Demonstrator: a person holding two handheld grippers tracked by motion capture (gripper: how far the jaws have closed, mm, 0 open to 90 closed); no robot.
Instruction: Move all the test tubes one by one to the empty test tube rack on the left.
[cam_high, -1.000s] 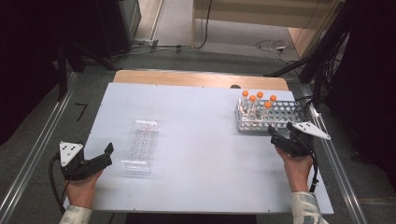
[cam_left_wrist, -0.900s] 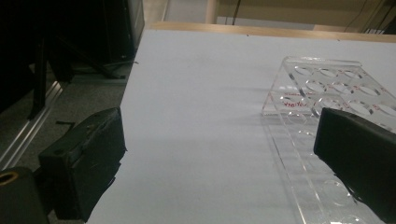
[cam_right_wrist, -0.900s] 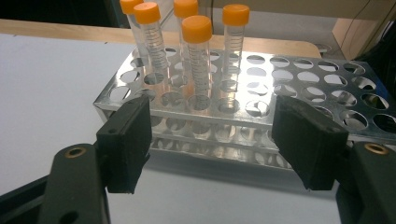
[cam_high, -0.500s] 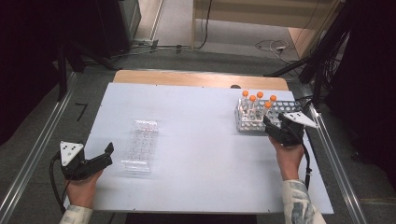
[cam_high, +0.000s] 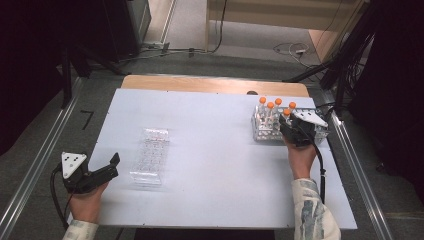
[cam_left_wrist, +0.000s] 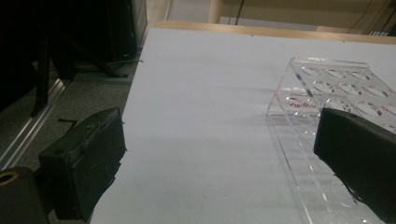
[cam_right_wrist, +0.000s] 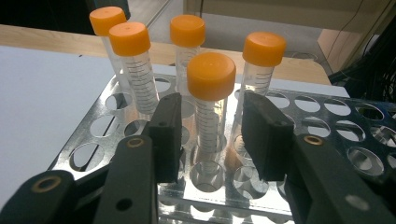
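A metal tube rack (cam_high: 265, 132) (cam_right_wrist: 327, 112) stands at the table's right and holds several clear tubes with orange caps. My right gripper (cam_high: 287, 125) (cam_right_wrist: 210, 126) is at the rack's near side, and its jaws have just been closing around the nearest tube (cam_right_wrist: 211, 77) (cam_high: 286, 113). A small gap still shows between each pad and the tube, so it is open. A clear plastic rack (cam_high: 150, 156) (cam_left_wrist: 336, 88) with no tubes in it lies at the left centre. My left gripper (cam_high: 114, 166) (cam_left_wrist: 219, 130) rests open just left of it, holding nothing.
The white table sheet (cam_high: 210, 150) has a wooden strip (cam_high: 215, 85) along its far edge. Metal rails (cam_high: 30, 175) run along both sides of the table. Dark equipment and cables lie on the floor beyond.
My right gripper has moved forward from the table's right edge to the metal rack, and its jaws have narrowed around the nearest tube. The left gripper has stayed where it was.
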